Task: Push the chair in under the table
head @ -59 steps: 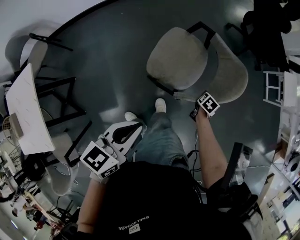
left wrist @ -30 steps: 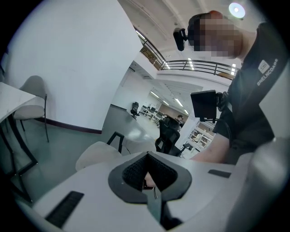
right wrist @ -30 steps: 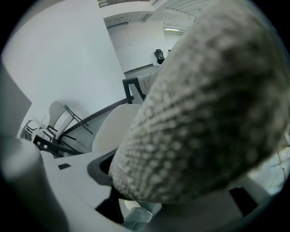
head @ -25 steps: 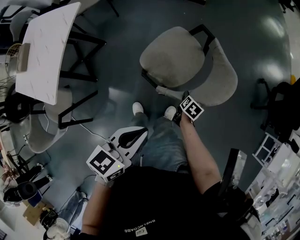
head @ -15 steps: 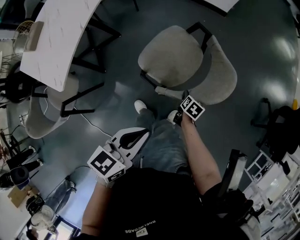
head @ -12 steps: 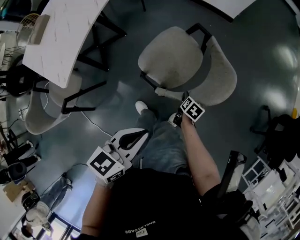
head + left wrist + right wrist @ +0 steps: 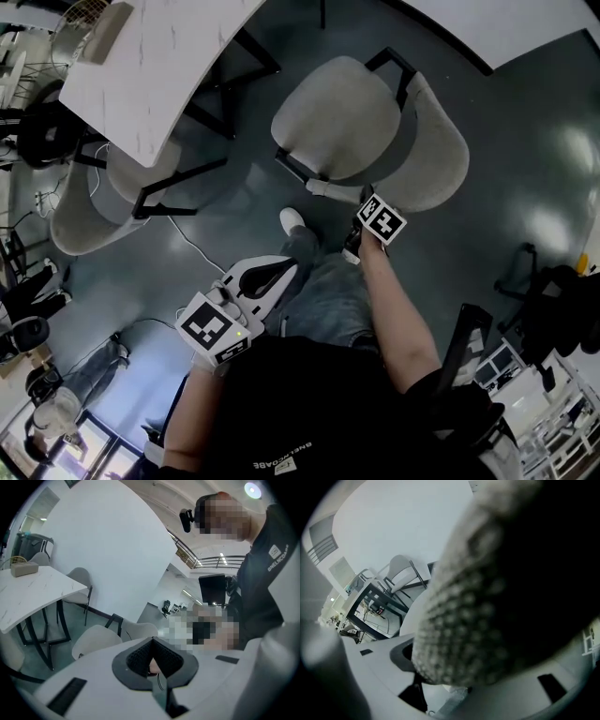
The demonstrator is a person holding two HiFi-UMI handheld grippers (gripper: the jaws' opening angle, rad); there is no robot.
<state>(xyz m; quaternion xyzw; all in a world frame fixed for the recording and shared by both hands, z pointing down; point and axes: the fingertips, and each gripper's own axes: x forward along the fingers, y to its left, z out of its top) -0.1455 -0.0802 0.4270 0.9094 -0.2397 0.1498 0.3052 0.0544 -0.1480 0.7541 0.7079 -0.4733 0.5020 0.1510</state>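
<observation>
A beige padded chair (image 7: 342, 117) with a curved backrest (image 7: 441, 164) and black legs stands on the dark floor, right of the white marble table (image 7: 159, 66). My right gripper (image 7: 367, 202) is at the chair's near rim, by the end of its armrest (image 7: 321, 188). It is shut on the chair; the knobbly fabric (image 7: 487, 597) fills the right gripper view between the jaws. My left gripper (image 7: 284, 266) hangs low beside the person's leg, away from the chair. Its jaws meet with nothing held (image 7: 153, 666). The chair (image 7: 101, 639) and table (image 7: 33, 590) lie ahead of it.
A second beige chair (image 7: 98, 202) sits tucked under the table's near side, among black table legs (image 7: 178, 173). A box (image 7: 108, 19) rests on the tabletop. A cable (image 7: 192, 246) runs across the floor. Dark equipment (image 7: 553, 300) stands at the right.
The view has swung round, so the table now reaches further in at the upper left. The person's feet have stepped. My right gripper keeps its hold on the chair; the left has barely moved.
</observation>
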